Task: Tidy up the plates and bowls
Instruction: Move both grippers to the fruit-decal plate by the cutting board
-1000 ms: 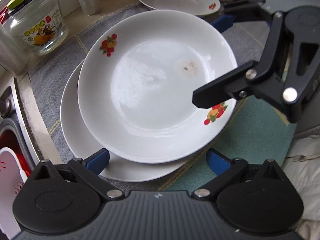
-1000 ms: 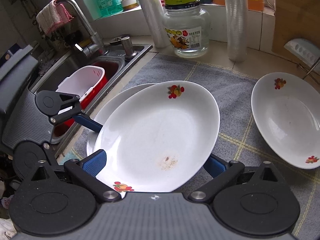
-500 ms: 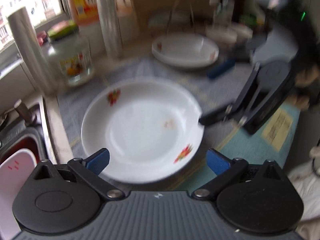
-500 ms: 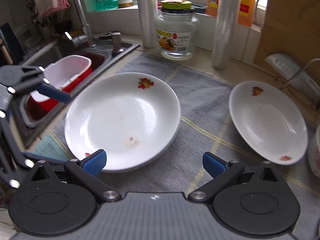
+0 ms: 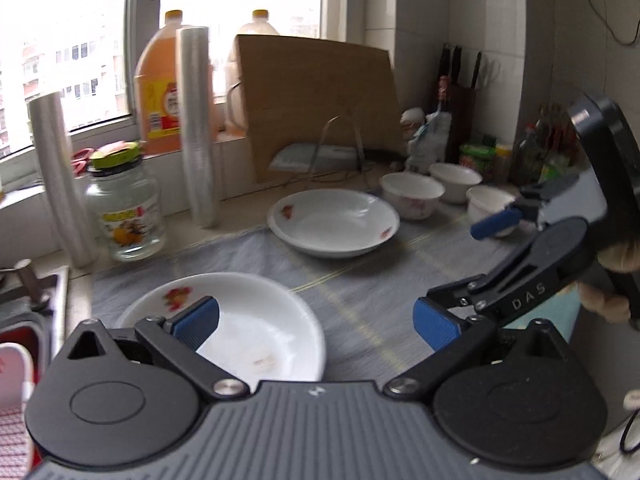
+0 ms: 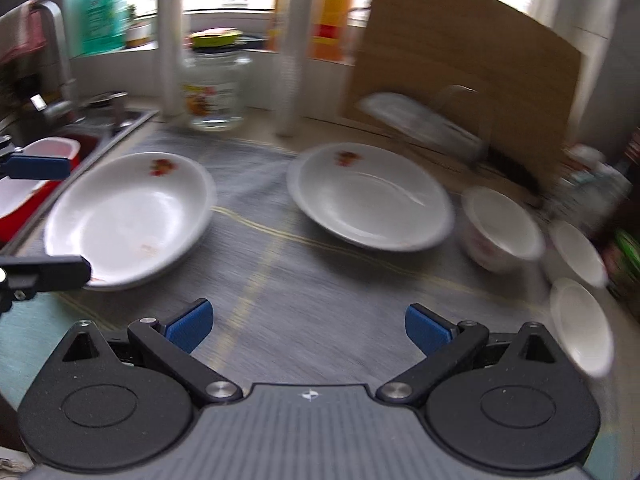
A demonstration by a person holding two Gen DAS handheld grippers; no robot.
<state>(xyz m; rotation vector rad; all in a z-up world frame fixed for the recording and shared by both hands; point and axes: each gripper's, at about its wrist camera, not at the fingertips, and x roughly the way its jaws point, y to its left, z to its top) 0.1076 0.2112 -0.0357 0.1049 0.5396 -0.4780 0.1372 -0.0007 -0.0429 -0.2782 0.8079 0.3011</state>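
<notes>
A stack of white plates with fruit prints lies on the grey cloth near the sink. A second white plate lies farther along the cloth. Three white bowls stand beyond it at the right. My left gripper is open and empty, raised above the near stack. My right gripper is open and empty over bare cloth; it also shows in the left wrist view. The right wrist view is blurred.
A glass jar, two plastic-wrap rolls, oil bottles and a wooden cutting board line the window ledge. A sink with a red and white basin lies at the left. A knife block and jars crowd the far right.
The right gripper let go of the top plate, which now rests on the stack. Both grippers have lifted and pulled back, turning toward the far plate and the bowls.
</notes>
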